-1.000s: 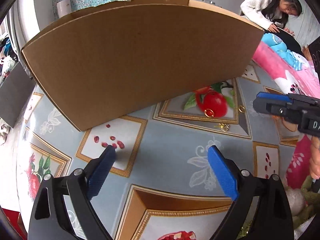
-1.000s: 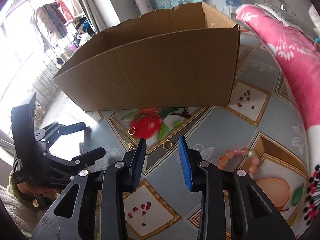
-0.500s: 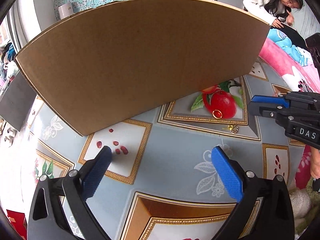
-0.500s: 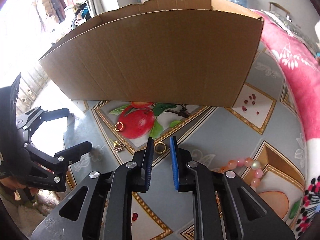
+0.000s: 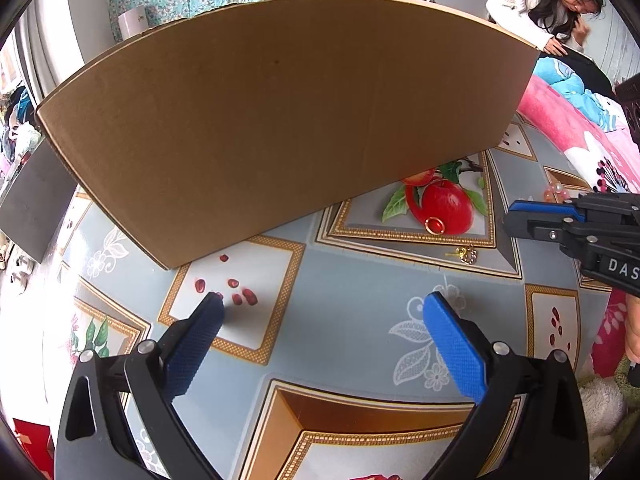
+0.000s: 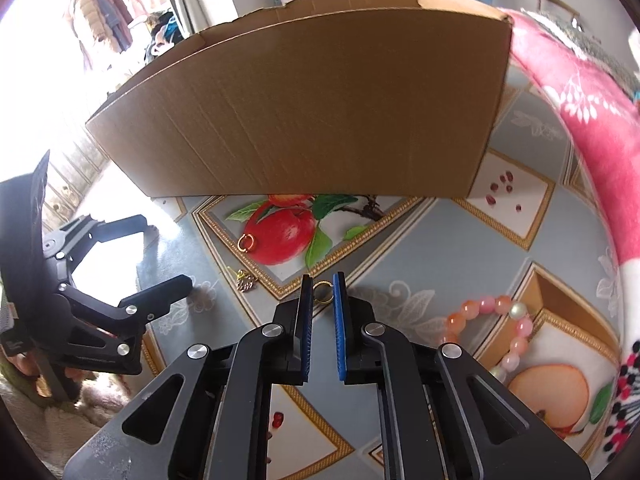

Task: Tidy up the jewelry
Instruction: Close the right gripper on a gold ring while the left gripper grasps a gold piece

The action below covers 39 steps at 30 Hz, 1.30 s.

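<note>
My right gripper (image 6: 322, 285) points down at the fruit-print tablecloth, its jaws closing. A small gold ring (image 6: 322, 293) lies between the blue tips, and both pads touch it. A second gold ring (image 6: 246, 242) (image 5: 435, 225) rests on the printed red apple. A gold heart-shaped charm (image 6: 245, 281) (image 5: 467, 255) lies just in front of that. A pink and pearl bead bracelet (image 6: 496, 320) sits to the right. My left gripper (image 5: 324, 300) hovers wide open over bare cloth with nothing between its pads. It shows at the left in the right wrist view (image 6: 166, 252).
A big cardboard box (image 5: 280, 120) (image 6: 312, 112) stands across the back of the table, open at the top. A pink blanket (image 6: 580, 120) borders the right side. A person in a white top (image 5: 532, 4) leans over at the far right. A white cup (image 5: 132, 20) stands behind the box.
The right jaws have narrowed from a wide gap to a slim one, and the gripper has slid forward so the gold ring now sits between its tips. The left gripper has stayed put, open.
</note>
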Each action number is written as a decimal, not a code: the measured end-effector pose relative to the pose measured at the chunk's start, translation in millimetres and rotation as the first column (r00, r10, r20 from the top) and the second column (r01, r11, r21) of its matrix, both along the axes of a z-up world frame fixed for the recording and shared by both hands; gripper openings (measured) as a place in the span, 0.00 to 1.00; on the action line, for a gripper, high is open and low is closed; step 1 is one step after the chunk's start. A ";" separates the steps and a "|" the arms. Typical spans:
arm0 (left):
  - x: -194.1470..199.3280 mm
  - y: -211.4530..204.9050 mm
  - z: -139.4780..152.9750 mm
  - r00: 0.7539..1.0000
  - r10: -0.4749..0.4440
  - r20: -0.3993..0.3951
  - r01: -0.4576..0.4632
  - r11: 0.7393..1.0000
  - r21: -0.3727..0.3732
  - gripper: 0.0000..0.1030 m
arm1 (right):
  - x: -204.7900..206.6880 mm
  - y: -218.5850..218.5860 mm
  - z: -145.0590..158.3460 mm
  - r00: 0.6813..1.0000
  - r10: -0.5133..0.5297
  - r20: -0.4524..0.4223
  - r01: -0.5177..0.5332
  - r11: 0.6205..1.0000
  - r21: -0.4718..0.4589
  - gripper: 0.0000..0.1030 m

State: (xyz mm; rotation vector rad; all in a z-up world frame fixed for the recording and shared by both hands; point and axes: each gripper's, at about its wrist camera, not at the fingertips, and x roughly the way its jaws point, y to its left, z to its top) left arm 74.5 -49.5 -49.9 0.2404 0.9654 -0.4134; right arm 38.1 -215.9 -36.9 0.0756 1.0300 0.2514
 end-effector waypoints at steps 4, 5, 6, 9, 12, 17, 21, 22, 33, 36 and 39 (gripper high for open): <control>-0.3 0.2 -0.7 1.000 -0.016 0.008 0.016 1.000 0.000 0.96 | -3.0 -1.7 -3.2 1.000 -0.014 -0.003 0.014 1.000 0.018 0.08; 0.6 0.5 -0.6 1.000 -0.023 0.004 0.023 1.000 0.000 0.96 | -2.9 -2.4 -4.7 1.000 -0.016 -0.001 0.016 1.000 0.022 0.08; 1.9 0.6 0.1 1.000 -0.025 -0.005 0.025 1.000 0.004 0.96 | -2.9 -2.5 -5.9 1.000 -0.018 0.000 0.018 1.000 0.024 0.08; 1.6 3.4 8.3 1.000 -0.015 0.008 0.015 0.999 -0.032 0.95 | -2.0 -4.3 -8.0 1.000 -0.019 0.002 0.019 0.999 0.029 0.08; -2.1 3.9 24.4 0.998 -0.040 0.058 0.047 0.991 -0.126 0.93 | -4.5 -12.9 -1.9 1.000 -0.019 0.006 0.019 0.999 0.037 0.08; -1.8 -15.5 31.0 0.991 -0.105 0.086 0.119 0.978 -0.173 0.65 | -9.4 -24.4 4.2 1.000 -0.023 0.011 0.022 0.998 0.051 0.08; 0.9 -33.6 23.2 0.985 -0.159 0.067 0.168 0.970 -0.173 0.47 | -9.7 -26.3 2.2 1.000 -0.020 0.014 0.019 0.998 0.057 0.08; 1.4 -38.9 23.0 0.985 -0.163 0.064 0.172 0.970 -0.171 0.41 | -9.6 -26.1 2.5 1.000 -0.019 0.014 0.018 0.998 0.059 0.08; 7.3 -55.8 7.1 0.980 -0.197 0.034 0.199 0.975 -0.101 0.25 | -10.8 -35.5 3.3 1.000 -0.012 0.012 0.011 0.996 0.089 0.08; 2.9 -62.8 4.8 0.975 -0.212 0.070 0.215 0.975 -0.048 0.25 | -10.1 -37.9 3.3 1.000 -0.010 0.013 0.009 0.996 0.093 0.08; 0.2 -63.3 4.8 0.971 -0.223 0.083 0.227 0.973 -0.038 0.15 | -10.9 -39.9 3.3 1.000 -0.009 0.015 0.008 0.995 0.095 0.08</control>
